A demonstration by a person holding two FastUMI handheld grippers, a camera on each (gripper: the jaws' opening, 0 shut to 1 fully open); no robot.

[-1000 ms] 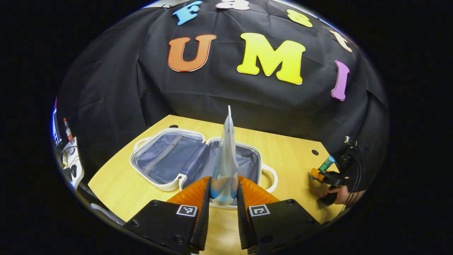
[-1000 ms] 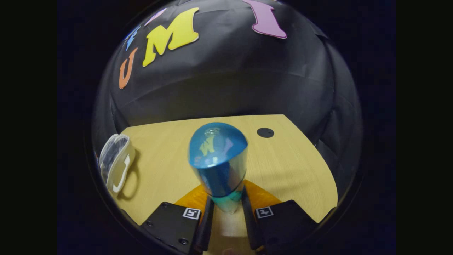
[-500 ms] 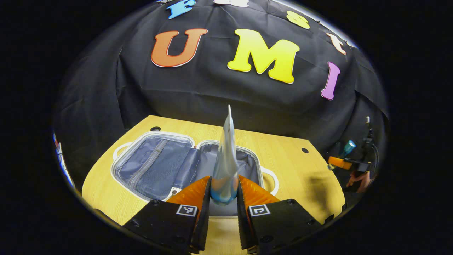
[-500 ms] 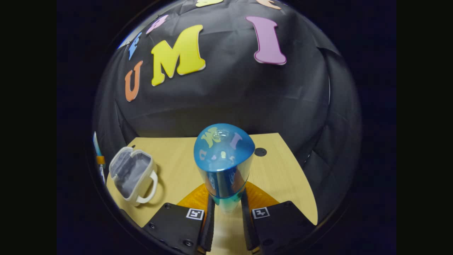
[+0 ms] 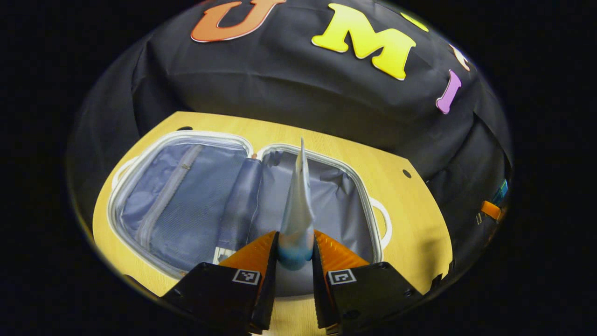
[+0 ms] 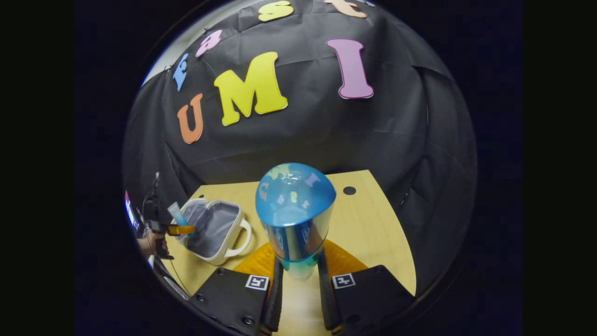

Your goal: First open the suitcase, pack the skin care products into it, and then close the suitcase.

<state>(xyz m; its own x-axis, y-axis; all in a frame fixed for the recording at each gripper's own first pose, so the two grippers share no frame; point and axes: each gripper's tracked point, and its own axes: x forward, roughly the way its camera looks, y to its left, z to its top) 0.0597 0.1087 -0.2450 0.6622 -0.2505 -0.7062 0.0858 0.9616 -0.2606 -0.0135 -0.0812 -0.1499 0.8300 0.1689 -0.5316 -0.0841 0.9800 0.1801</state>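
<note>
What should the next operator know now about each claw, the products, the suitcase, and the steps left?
Left claw: shut on the pale flat squeeze tube, held over the open white suitcase with grey lining.
Right claw: shut on the shiny blue-capped bottle, above the wooden table, to the suitcase's right.
Done: suitcase opened.
Left: put both products inside, close the suitcase.

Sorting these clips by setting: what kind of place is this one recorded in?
Most likely a staged recording booth, not a home: black cloth wall behind, one bare wooden table, and on it an open suitcase. Each handheld gripper grips a skin care item.
</note>
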